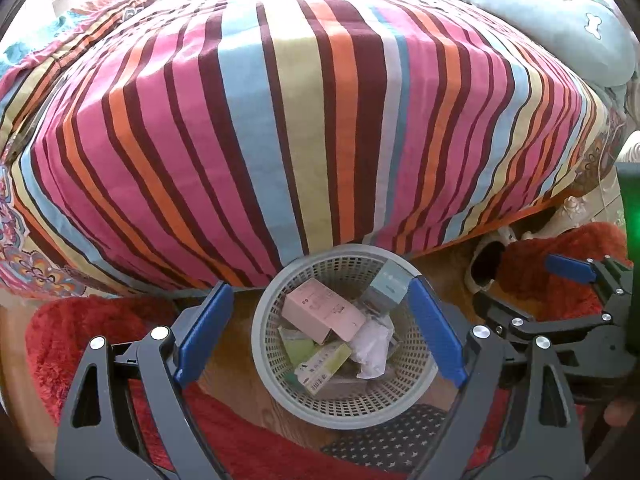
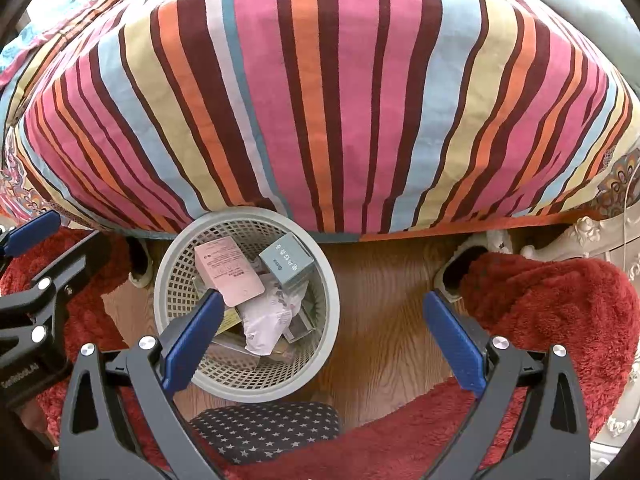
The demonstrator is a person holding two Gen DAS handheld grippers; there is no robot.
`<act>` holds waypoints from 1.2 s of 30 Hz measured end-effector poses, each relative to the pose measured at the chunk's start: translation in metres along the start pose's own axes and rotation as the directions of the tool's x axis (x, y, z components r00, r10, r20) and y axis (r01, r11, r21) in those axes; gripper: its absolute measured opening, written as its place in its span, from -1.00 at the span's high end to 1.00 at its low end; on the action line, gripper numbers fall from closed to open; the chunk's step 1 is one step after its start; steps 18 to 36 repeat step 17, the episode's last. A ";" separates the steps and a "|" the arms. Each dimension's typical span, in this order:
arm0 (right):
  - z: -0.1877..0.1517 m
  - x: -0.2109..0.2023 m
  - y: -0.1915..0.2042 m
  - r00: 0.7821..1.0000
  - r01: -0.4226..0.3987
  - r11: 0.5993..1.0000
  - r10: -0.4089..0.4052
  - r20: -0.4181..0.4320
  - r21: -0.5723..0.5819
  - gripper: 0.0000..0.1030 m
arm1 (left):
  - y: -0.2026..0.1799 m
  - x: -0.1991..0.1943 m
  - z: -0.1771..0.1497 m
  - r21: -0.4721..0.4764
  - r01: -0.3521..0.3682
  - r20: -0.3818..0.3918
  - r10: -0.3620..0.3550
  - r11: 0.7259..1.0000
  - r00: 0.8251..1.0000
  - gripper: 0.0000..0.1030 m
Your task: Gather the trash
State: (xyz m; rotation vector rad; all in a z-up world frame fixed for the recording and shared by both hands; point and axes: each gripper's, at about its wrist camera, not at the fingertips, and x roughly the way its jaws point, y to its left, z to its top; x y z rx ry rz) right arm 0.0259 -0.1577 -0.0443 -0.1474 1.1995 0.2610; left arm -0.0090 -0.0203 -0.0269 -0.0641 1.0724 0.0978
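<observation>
Left wrist view: left claw (image 1: 320,328) spread wide, pinching nothing, poised over grey basket (image 1: 280,396) on wooden floor (image 1: 228,364) at foot of striped bed (image 1: 304,120); pink box (image 1: 320,312), grey box (image 1: 386,286), crumpled wrapper (image 1: 374,346) already inside (nothing loose on bedspread)

Right wrist view: right claw (image 2: 320,332) likewise spread and empty, basket (image 2: 324,336) just left of centre; best to scan red rug (image 2: 552,304) for strays before lifting off

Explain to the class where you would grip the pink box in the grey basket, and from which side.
Grip the pink box across its two long flat faces near its raised upper end, coming from above. It leans tilted on top of the other trash, so that end stands clear of the basket wall; its lower end appears buried among wrappers.
</observation>
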 end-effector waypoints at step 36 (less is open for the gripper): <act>0.000 0.001 -0.004 1.000 0.000 1.000 0.000 0.001 0.005 -0.85 | 0.003 0.010 -0.003 -0.034 0.015 -0.040 -0.016 0.999 0.999 -0.68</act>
